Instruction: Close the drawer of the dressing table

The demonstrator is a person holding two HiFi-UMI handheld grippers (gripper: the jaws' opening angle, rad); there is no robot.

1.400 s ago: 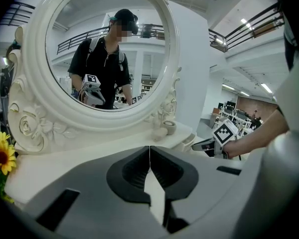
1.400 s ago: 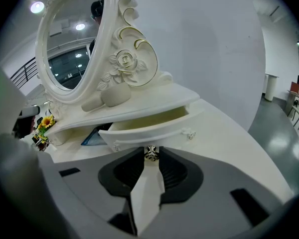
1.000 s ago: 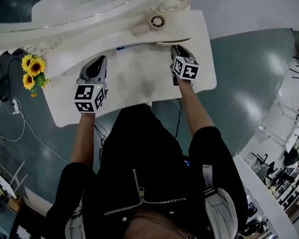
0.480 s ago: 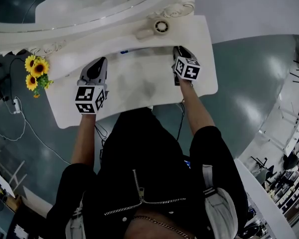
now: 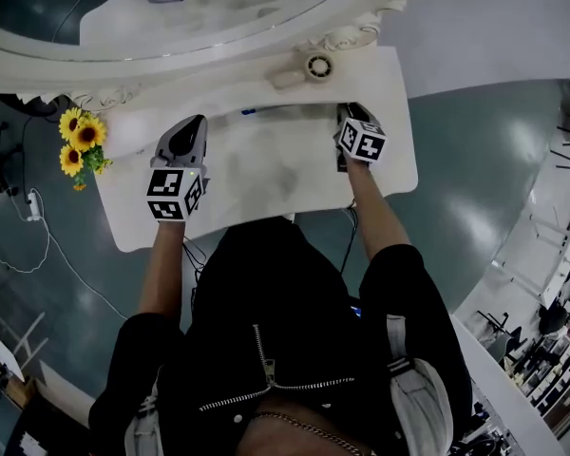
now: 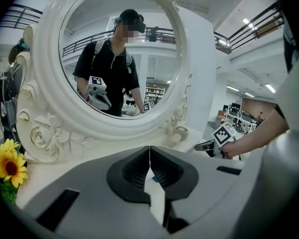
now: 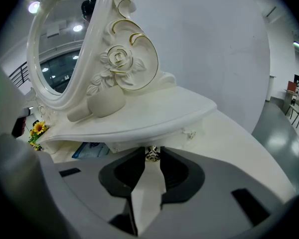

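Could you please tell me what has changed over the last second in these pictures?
The right gripper, its fingers just closed slightly further on the drawer knob, seems to have eased it inward: less of the blue packet shows under the shelf. The left gripper stays shut above the tabletop, holding nothing; sunflowers and mirror unmoved.

Smooth semi-gloss white dressing table (image 5: 389, 150); shiny metal drawer knob (image 7: 152, 154), perhaps brass; glossy floor (image 5: 484, 150).

head view looks steeply down on the dressing table (image 5: 399, 150), both gripper views low toward its mirror (image 6: 119, 59).
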